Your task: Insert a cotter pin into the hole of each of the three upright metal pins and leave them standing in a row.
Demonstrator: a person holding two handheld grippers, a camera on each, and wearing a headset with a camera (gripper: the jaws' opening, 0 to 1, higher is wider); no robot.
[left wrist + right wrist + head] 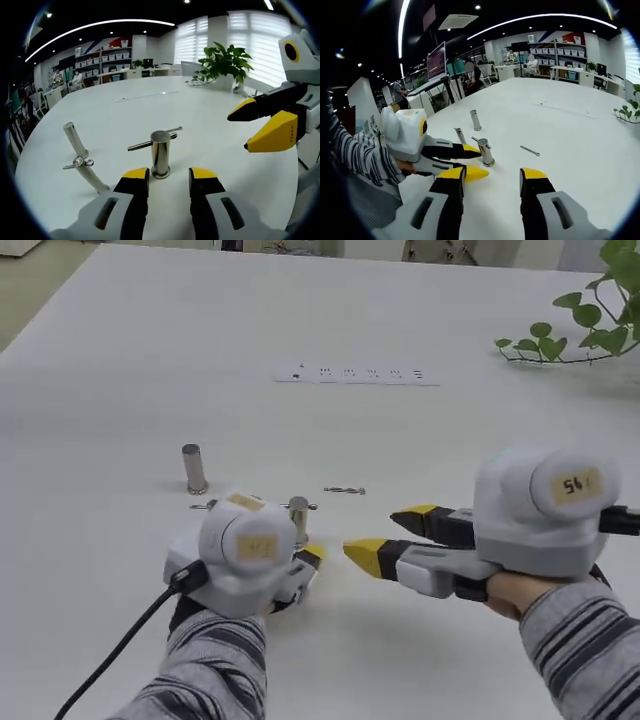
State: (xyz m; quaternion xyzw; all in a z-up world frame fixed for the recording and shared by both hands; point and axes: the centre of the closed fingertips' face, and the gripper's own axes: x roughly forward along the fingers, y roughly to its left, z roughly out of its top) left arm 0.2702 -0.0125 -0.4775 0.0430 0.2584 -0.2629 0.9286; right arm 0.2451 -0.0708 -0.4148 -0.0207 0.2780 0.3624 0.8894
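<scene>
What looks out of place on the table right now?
A loose cotter pin lies flat on the table, unused. The far metal pin stands upright with no cotter pin through it. Nothing looks toppled or damaged.

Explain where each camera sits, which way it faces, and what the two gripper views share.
Head view: on the headset, facing forward and down at the table; striped sleeves, left gripper and right gripper show.
Left gripper view: on the left gripper, facing along its yellow fingers to a metal pin carrying a cotter pin; right gripper at right.
Right gripper view: on the right gripper, facing the left gripper and a sleeve.
Shared: both gripper views see that pin, from roughly opposite sides.
</scene>
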